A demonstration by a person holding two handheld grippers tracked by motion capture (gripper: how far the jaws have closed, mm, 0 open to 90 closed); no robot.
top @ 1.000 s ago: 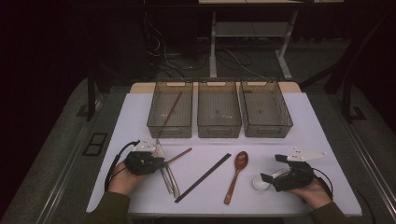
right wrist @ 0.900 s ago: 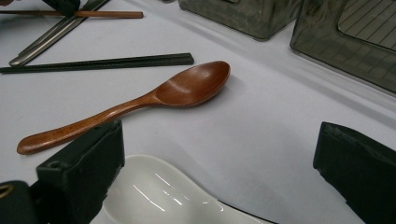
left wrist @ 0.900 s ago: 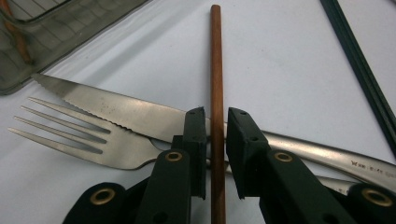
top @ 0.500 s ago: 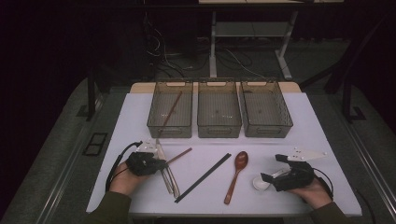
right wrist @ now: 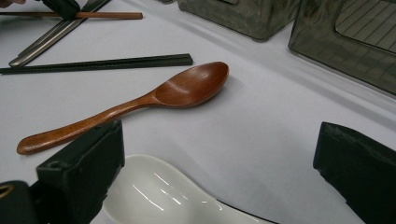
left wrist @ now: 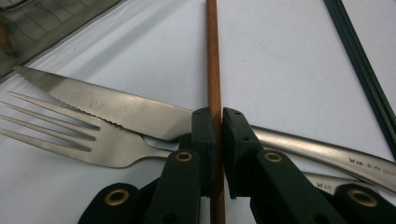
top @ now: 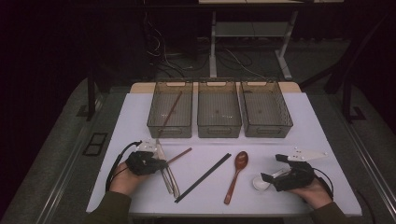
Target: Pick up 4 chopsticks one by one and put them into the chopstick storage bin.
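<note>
In the high view the left gripper [top: 161, 164] gripped a brown chopstick [top: 180, 155] lying on the white table [top: 308, 121], its long axis running toward two o'clock, with the knife [top: 166, 175] beneath and the black chopsticks [top: 204, 177] at four o'clock. In the left gripper view the jaws had just closed, pinching the chopstick [left wrist: 214, 70], which pointed to twelve o'clock across the knife [left wrist: 116, 107] and fork [left wrist: 79, 140]. In the right gripper view the right gripper [right wrist: 219, 186] stood wide over a white spoon [right wrist: 163, 196], the wooden spoon [right wrist: 140, 100] at eleven o'clock.

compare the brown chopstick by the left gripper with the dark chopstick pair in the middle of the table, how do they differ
The brown chopstick is reddish wood and a single stick; the dark chopstick pair is near black and two sticks side by side. The brown chopstick is pinched between the left gripper's jaws, over the knife; the dark pair lies free on the table. Both are long, slim and straight.
</note>
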